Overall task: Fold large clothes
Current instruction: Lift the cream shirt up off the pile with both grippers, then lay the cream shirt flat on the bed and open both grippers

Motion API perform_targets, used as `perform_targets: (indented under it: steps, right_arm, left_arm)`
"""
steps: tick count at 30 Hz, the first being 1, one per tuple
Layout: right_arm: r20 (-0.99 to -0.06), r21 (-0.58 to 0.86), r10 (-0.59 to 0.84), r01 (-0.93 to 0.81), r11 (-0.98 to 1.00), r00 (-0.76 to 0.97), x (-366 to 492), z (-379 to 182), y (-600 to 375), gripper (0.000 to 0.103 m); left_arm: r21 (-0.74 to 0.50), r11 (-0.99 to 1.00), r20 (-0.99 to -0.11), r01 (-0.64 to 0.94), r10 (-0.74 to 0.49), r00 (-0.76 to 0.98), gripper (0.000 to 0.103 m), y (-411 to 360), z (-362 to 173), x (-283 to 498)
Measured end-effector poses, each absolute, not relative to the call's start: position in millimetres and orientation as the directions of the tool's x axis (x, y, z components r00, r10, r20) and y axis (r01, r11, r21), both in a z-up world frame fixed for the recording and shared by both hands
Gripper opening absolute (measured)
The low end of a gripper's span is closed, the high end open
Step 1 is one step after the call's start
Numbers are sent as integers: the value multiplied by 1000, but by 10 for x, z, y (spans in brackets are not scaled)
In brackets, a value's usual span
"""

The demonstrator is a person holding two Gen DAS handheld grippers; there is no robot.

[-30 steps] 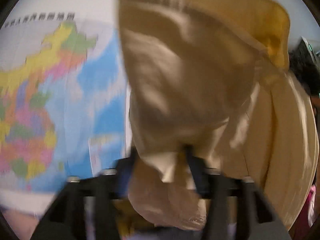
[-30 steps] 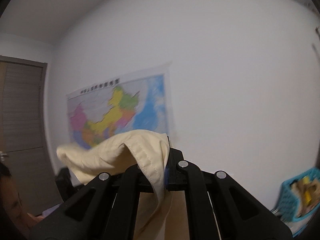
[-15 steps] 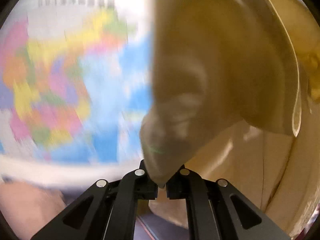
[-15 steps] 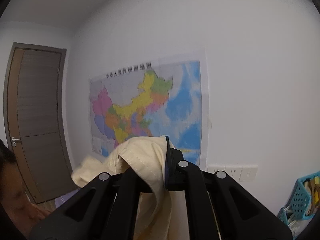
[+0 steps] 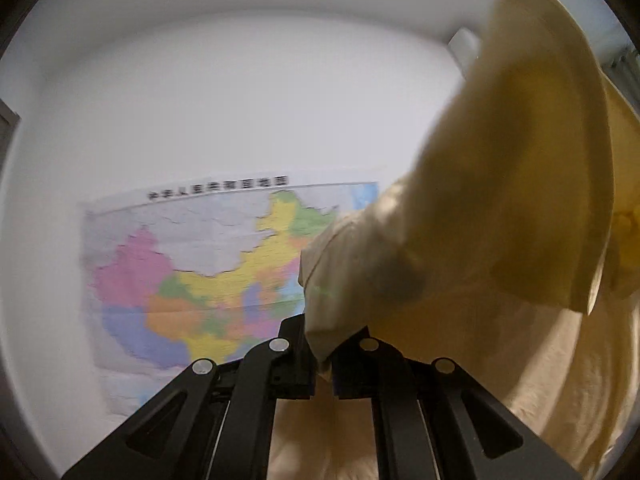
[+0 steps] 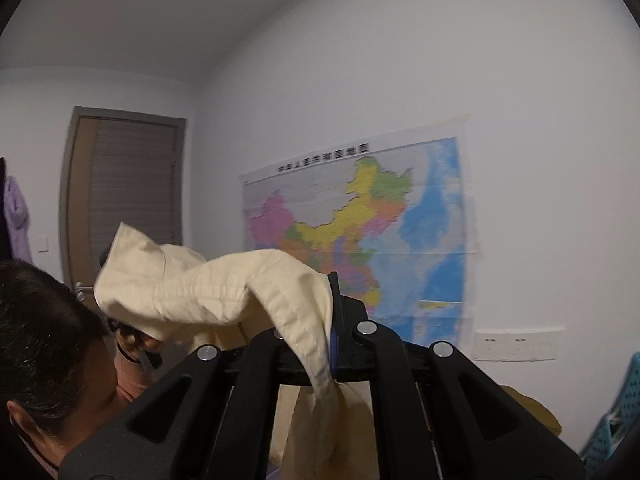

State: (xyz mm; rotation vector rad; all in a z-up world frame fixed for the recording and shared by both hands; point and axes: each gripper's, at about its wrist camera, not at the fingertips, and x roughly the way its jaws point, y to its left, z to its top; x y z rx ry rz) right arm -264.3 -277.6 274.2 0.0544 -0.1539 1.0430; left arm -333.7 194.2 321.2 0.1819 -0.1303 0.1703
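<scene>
Both the left gripper (image 5: pixel 323 354) and right gripper (image 6: pixel 334 350) are clenched on the garment (image 6: pixel 208 288): light, limp cotton; best held by its stitched edges

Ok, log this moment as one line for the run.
phase: garment lifted | left gripper: shut on cream garment | right gripper: shut on cream garment | backdrop: wall map

Garment (image 6: pixel 224 284) before map (image 6: pixel 400 240), door (image 6: pixel 128 196) left
</scene>
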Motion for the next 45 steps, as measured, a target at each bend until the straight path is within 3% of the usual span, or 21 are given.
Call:
perform_targets:
  steps: [3,6,9,14,17,21,23,24,25,27,28,31,33,35,38,39,40,41,43,45]
  right_arm:
    - [96,21,880,-885,465,465,-2274,2722,-2556,5]
    - [-17,132,890,-881,454,456,-1562,2591,-2206,7]
    - [-188,274,873,-829,487,451,-529,2222,-1627,7]
    - [-426,395,803,-713,579,416,842,1279,-784,6]
    - [-526,451,760,-633,629,381,1448,749,-447,6]
    - [-612,447,698,-565,694,373,1888,300,-279,7]
    - [-638,417,663,-548,725,392,1956,251,-306,22]
    - [-665,343,612,-553,759,428,1945,258,-293,38]
    - [-680,260,561,-560,786,471,1898,295,-275,55]
    - [-667,128,502,-579,805,551,1733,425,-240,69]
    - [-638,56,493,-603,796,592,1596,522,-209,77]
    - [-582,-89,513,-677,731,631,1270,671,-28,81]
    - [-599,-198,489,-709,677,634,1165,598,253,84]
    - [-636,-255,447,-718,647,629,1182,426,485,80]
    - [-682,-285,406,-732,619,608,1308,193,752,55]
    - [-689,-279,407,-737,615,600,1364,143,815,41]
    - [-690,-280,402,-733,620,603,1410,130,837,8]
    - [-695,-261,401,-729,633,597,1462,150,844,2]
    - [-705,-42,494,-725,687,509,1692,314,658,1]
    - [-651,56,556,-698,714,517,1819,486,492,1]
  left_arm:
    - [198,947,90,-252,238,967,4,2041,3078,-3081]
    - [163,952,-125,-259,281,952,4,2473,2804,-2303]
    - [141,949,-307,-282,313,899,4,2813,2370,-1626]
    - [105,930,-584,-353,345,734,3,3335,1080,-454]
    - [70,933,-716,-354,294,633,3,3816,399,112]
    - [51,928,-786,-370,266,558,3,4095,-85,418]
    - [30,926,-804,-375,245,542,6,3999,-154,235]
    - [27,931,-808,-365,235,540,10,4060,-147,263]
    - [30,934,-807,-357,234,542,21,3919,-138,203]
    - [43,939,-796,-342,239,556,45,3883,-8,188]
    - [55,943,-778,-328,246,578,51,3920,-37,242]
    - [54,956,-764,-289,226,604,59,3967,-36,271]
    - [57,965,-769,-258,207,605,59,3921,-88,281]
    - [79,969,-776,-234,207,596,60,3835,-84,320]
    - [84,977,-800,-195,183,571,66,3775,-193,361]
    - [99,977,-803,-189,190,565,66,3764,-234,371]
    - [109,976,-804,-189,198,560,66,3728,-255,363]
    - [111,976,-807,-190,200,556,66,3741,-262,373]
    - [105,974,-806,-202,202,556,66,3807,-246,386]
    - [91,971,-795,-222,205,571,66,3905,-202,377]
